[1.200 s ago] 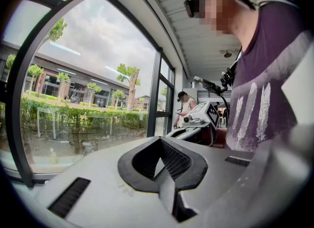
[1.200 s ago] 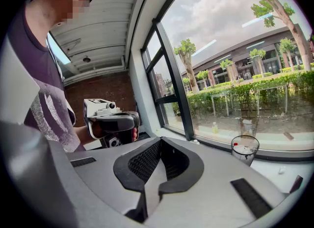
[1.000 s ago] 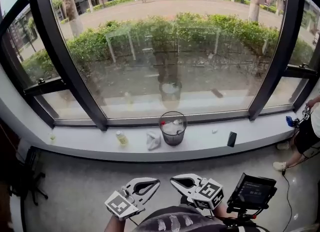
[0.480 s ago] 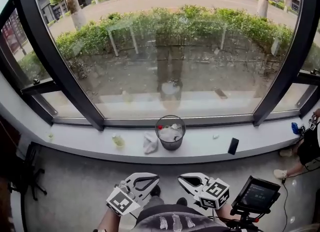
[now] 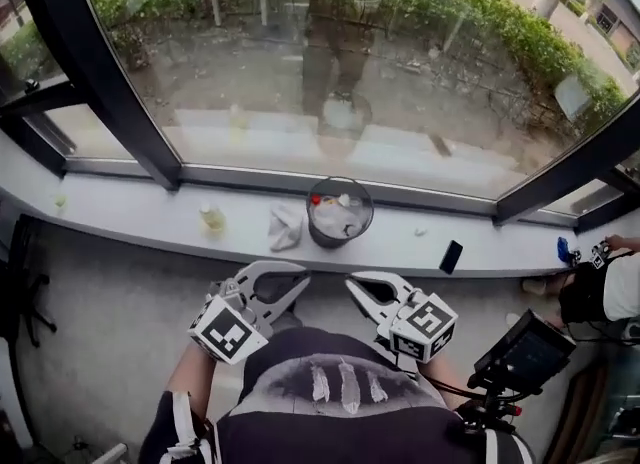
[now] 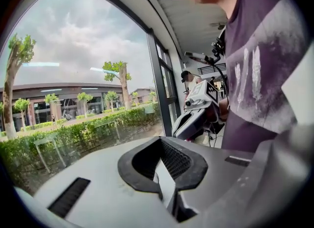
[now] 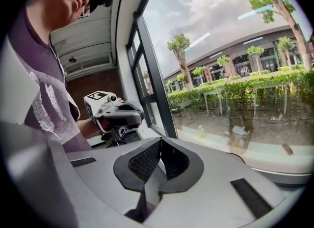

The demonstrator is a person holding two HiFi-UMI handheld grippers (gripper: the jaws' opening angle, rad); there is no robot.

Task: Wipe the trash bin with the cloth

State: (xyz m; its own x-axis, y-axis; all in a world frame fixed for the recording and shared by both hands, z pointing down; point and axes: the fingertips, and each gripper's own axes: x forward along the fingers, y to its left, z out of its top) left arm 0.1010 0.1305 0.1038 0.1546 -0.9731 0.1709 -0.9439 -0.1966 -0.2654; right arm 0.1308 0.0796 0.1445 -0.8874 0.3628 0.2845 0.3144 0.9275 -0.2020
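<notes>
Left gripper and right gripper, both closed and empty, are held well short of the trash bin, the approach judged under way; the cloth just left of it is likely to be grasped first.

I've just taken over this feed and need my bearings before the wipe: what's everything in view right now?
trash bin: one, dark, on the window sill, white contents inside
cloth: one, white, on the sill just left of the bin
bottle: one, small, yellow-green, on the sill left of the cloth
phone: one, black, likely a phone, on the sill right of the bin
screen: one, black, on a rig at lower right
second person: one, partly seen at the right edge
left gripper: one, grey, shut, empty, short of the sill
right gripper: one, grey, shut, empty, beside the left
</notes>
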